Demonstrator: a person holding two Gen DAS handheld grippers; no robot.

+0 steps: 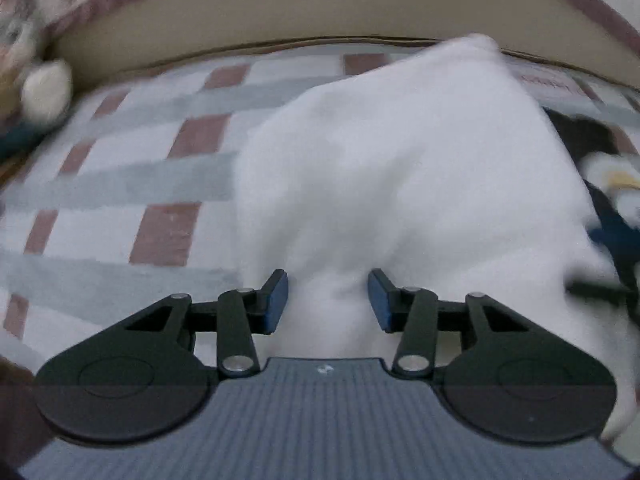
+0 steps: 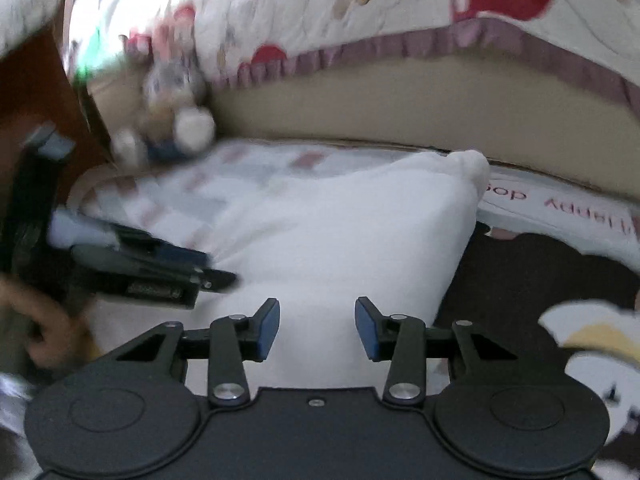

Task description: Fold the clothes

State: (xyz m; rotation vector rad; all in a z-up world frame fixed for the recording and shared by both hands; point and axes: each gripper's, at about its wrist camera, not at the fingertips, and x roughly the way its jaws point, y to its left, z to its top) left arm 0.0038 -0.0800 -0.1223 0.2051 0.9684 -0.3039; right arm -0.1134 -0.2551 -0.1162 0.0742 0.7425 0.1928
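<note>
A folded white fabric garment [image 2: 340, 240] lies on the checked bedsheet [image 1: 120, 184] of a bed. The left gripper [image 1: 328, 300] and right gripper [image 2: 317, 328] hover over its near edge, jaws parted, gripping nothing.

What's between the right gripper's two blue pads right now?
Only the white garment beneath; the right gripper stands open over it, pads not touching, in the right wrist view.

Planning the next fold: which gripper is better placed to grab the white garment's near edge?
Slightly the left gripper: open, with the white garment bunched up between its pads. The right gripper, also open, faces flat cloth just ahead.
</note>
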